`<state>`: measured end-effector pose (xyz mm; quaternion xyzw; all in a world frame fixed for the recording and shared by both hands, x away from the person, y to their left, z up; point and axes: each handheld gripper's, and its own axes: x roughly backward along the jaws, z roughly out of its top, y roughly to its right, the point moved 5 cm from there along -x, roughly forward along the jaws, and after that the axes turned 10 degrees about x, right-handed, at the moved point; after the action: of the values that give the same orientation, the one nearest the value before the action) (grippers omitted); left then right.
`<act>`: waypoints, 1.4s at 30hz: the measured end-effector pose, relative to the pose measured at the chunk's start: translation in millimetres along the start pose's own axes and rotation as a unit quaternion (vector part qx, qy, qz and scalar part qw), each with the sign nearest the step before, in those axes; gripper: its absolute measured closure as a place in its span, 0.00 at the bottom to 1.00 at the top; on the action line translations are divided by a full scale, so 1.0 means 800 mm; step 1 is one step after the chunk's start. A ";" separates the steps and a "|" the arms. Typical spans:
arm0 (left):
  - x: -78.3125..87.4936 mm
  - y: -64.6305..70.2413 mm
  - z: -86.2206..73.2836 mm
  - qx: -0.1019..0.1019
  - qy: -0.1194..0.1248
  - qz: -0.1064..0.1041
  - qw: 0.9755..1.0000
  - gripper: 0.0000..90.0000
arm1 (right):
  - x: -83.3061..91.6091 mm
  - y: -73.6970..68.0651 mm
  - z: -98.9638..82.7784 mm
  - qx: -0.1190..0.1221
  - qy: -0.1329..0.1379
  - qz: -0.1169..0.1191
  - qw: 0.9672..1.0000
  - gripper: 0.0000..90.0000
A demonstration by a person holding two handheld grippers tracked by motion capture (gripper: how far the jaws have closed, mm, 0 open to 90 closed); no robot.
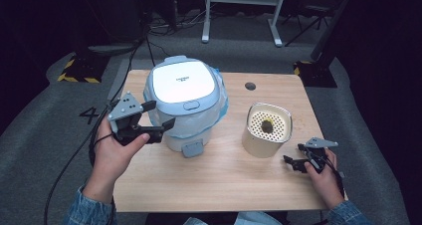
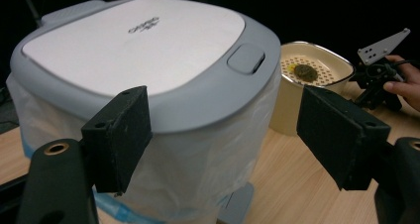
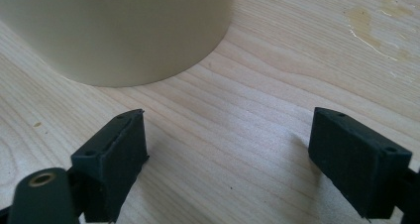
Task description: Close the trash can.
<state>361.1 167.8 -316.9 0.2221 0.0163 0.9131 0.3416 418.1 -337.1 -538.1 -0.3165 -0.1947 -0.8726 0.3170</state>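
A small grey bin with a white flat lid (image 1: 183, 81) stands at the back left of the wooden table (image 1: 224, 177), lined with a clear plastic bag (image 1: 164, 113). My left gripper (image 1: 158, 114) is open at the bin's left side, its jaws apart just short of the bag. In the left gripper view the bin (image 2: 148, 60) looms right behind the black pads (image 2: 119, 135). A cream container with a perforated insert (image 1: 267, 129) stands to the right, a dark lump on the insert. My right gripper (image 1: 294, 154) rests open on the table beside the container (image 3: 114, 30).
A grey pedal (image 1: 192, 148) sticks out at the bin's base. A dark round hole (image 1: 250, 85) marks the table's far side. Cables (image 1: 74, 155) trail off the left edge. Bare wood lies in front of both vessels.
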 end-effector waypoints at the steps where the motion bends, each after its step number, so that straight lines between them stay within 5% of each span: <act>1: 0.002 -0.005 -0.010 0.004 0.000 0.003 1.000 0.24 | 0.000 0.000 0.000 0.000 0.000 0.000 1.000 0.17; 17: -0.018 -0.040 -0.099 0.019 -0.026 0.033 0.999 0.22 | 0.000 0.000 0.000 0.000 0.000 0.000 1.000 0.17; 26: -0.025 -0.054 -0.130 0.035 -0.047 0.047 0.997 0.21 | 0.000 0.000 0.000 0.000 0.000 0.000 1.000 0.17; 37: -0.039 -0.069 -0.175 0.055 -0.094 0.053 0.993 0.20 | 0.000 0.000 0.000 0.000 0.000 0.000 1.000 0.17; 42: -0.047 -0.073 -0.197 0.058 -0.128 0.058 0.988 0.20 | 0.000 0.000 0.000 0.000 0.000 0.000 1.000 0.17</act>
<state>356.4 208.3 -484.2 0.3574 0.0118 0.8928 0.2738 418.1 -337.0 -538.1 -0.3163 -0.1943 -0.8728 0.3170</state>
